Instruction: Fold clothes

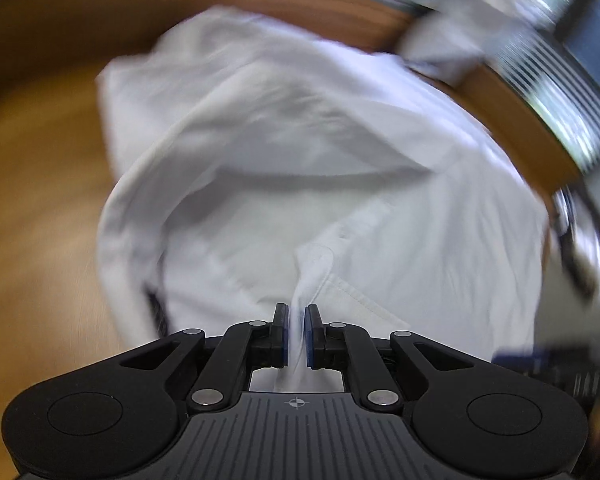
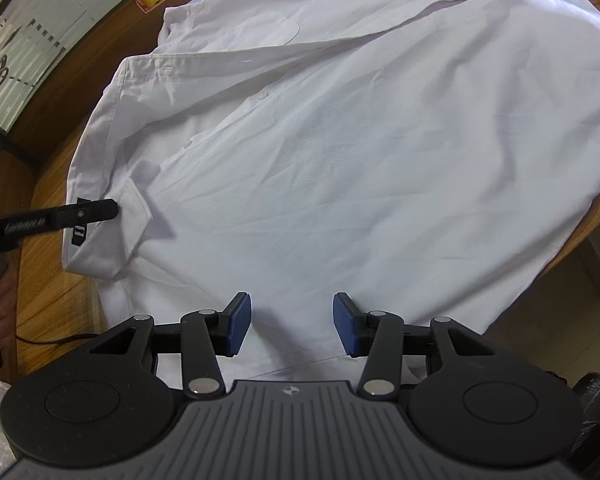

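Left wrist view, blurred: my left gripper (image 1: 297, 334) has its jaws clamped on a pinch of the white shirt (image 1: 300, 152) at lower centre. I judge it light, limp and slippery; hems and seams hold best.

Right wrist view: my right gripper (image 2: 292, 322), jaws apart, hovers over the shirt's near edge. The buttoned, creased shirt sprawls across the wooden bench (image 2: 56, 276), filling the frame.

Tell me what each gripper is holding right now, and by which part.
The left gripper is shut on the white shirt, pinching a fold at its collar. The right gripper is open above the shirt, holding nothing.
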Demonstrator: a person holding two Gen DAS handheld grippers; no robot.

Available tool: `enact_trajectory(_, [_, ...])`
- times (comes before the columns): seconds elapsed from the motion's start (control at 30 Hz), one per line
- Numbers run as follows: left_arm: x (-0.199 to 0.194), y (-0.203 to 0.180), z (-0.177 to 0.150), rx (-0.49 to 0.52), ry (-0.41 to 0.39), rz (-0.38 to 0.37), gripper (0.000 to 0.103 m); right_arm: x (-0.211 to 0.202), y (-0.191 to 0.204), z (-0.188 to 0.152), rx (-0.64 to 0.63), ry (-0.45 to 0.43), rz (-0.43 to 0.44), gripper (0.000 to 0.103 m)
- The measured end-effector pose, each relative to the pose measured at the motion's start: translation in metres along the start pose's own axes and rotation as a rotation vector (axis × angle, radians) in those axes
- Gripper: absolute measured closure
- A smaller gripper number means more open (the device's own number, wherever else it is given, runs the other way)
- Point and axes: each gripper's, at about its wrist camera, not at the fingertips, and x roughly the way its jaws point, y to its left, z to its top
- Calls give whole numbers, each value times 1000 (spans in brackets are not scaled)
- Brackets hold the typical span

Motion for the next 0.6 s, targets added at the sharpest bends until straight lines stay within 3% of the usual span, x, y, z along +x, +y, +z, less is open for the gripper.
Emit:
enact_trajectory(0.2, [10, 32, 1, -315, 43, -9, 87, 3, -1, 5, -30, 16, -8, 52])
enact_trajectory(0.27, [-2, 31, 3, -287, 23, -9, 86, 3, 0, 7, -36, 19, -17, 52])
enact_trajectory(0.4, [-24, 27, 7, -228, -17, -10, 74, -4, 8, 10, -67, -5, -15, 52])
enact_trajectory(0.53, [-47, 24, 10, -170, -58, -11, 69, -12, 23, 20, -107, -50, 31, 52])
enact_trajectory(0.6, [-49, 30, 11, -163, -62, 55, 69, -13, 32, 27, -123, -60, 63, 52])
